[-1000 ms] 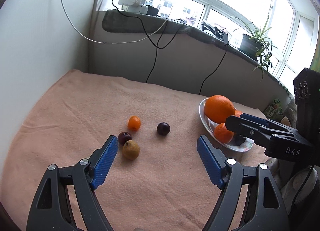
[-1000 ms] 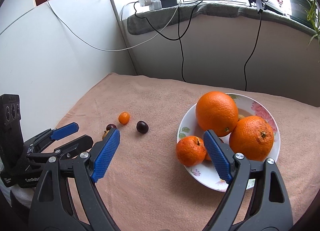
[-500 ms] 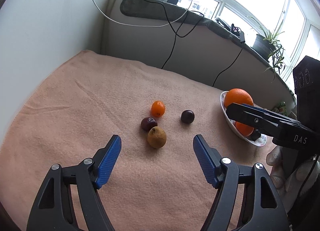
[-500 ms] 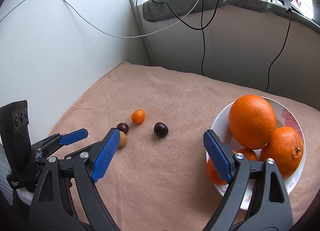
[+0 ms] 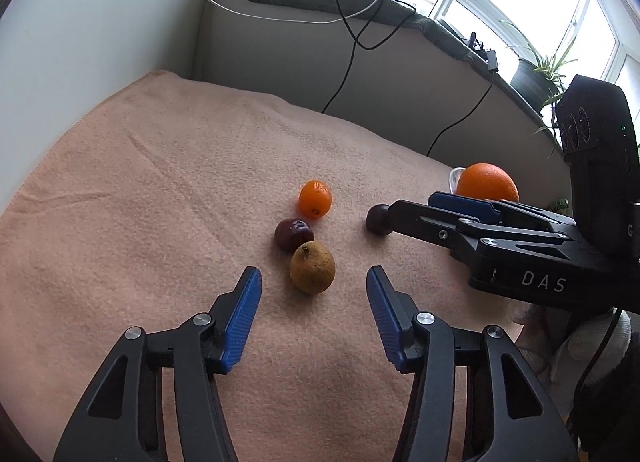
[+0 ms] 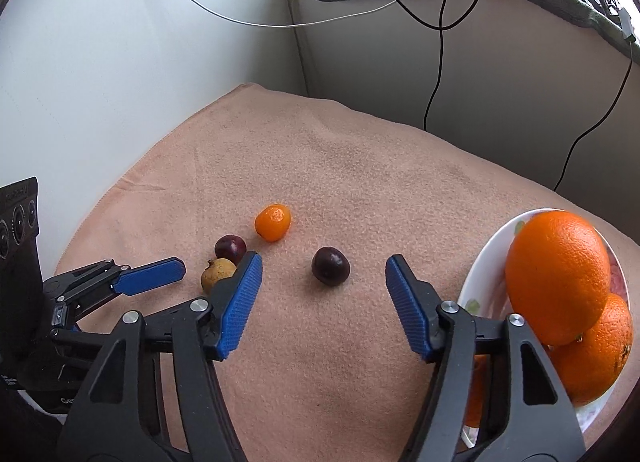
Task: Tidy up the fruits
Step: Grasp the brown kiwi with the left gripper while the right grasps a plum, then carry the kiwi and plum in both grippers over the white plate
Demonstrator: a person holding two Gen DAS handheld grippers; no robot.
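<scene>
Both grippers are lining up on loose fruit lying mid-blanket. The left gripper, jaws just narrowed but apart, frames the brown fruit; the right gripper, likewise narrowed, frames the dark plum. Next, probably lower and clamp. The plate at the blanket's right edge holds oranges.

Home: windowsill plant, towel-covered table.

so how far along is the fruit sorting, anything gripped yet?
Done: oranges sit in the plate. In hand: nothing. The left gripper has been closing, lined up on the brownish fruit; the right gripper likewise on a dark plum. Left: those two, another plum and the kumquat.
</scene>
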